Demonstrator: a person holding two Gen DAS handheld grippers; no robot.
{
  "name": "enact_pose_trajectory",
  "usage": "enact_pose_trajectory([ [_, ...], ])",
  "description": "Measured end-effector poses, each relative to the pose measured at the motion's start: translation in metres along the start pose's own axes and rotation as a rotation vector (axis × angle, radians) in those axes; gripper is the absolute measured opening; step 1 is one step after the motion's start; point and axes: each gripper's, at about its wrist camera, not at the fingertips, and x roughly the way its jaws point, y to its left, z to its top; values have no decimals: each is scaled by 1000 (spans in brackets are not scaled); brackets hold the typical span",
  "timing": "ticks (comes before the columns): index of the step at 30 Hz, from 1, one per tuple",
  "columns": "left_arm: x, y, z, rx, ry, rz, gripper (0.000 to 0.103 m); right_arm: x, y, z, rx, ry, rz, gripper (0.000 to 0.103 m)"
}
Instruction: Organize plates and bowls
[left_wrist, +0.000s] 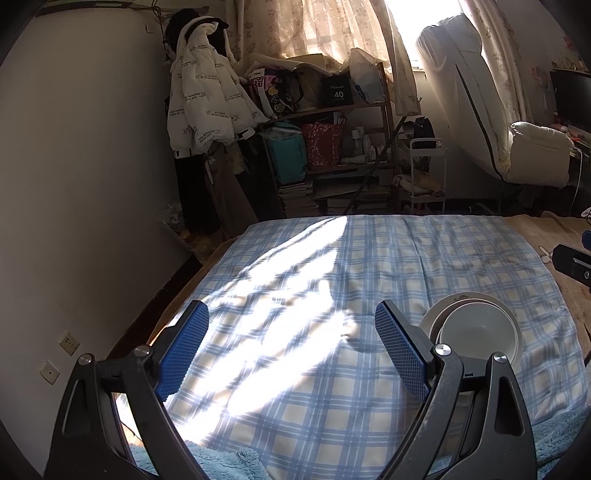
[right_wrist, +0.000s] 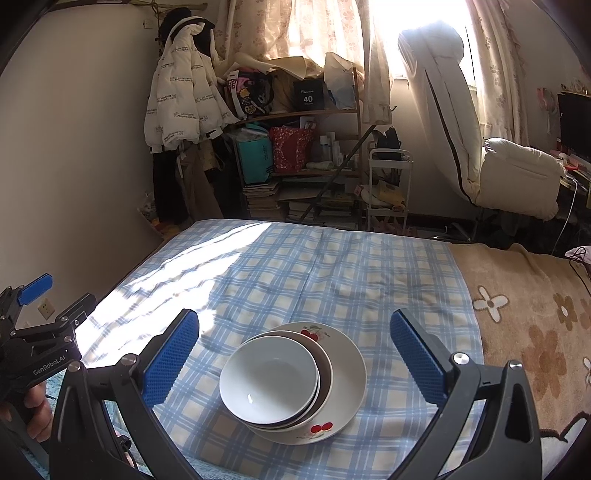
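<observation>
Only the right wrist view shows the whole plate (right_wrist: 347, 363) with nested bowls (right_wrist: 271, 380) on the checked cloth (right_wrist: 332, 273). In the left view, the left gripper (left_wrist: 291, 350) hides part of the stack. The right gripper (right_wrist: 295, 363) frames it. Both jaws gape wide, holding nothing.

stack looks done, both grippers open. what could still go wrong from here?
1. The bowls sit off-centre toward the near-left rim of the cherry plate; a nudge could tip them.
2. The stack rests on a soft, wrinkled plaid sheet, not a firm surface, so it may wobble.
3. The right hand-held gripper frames the stack with open jaws, and the left hand-held gripper is just beside it; either could clip it.
</observation>
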Motion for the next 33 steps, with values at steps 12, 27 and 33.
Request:
enact_pose_trajectory([
  [12,1,-1,-1,0,4,11,90,1,-3,-1,2,1,0,103],
  [27,1,-2,-1,-2,8,16,90,1,-4,0,2,2,0,103],
  [33,2,-2,-2,-1,11,14,90,1,-4,1,1,2,1,103],
])
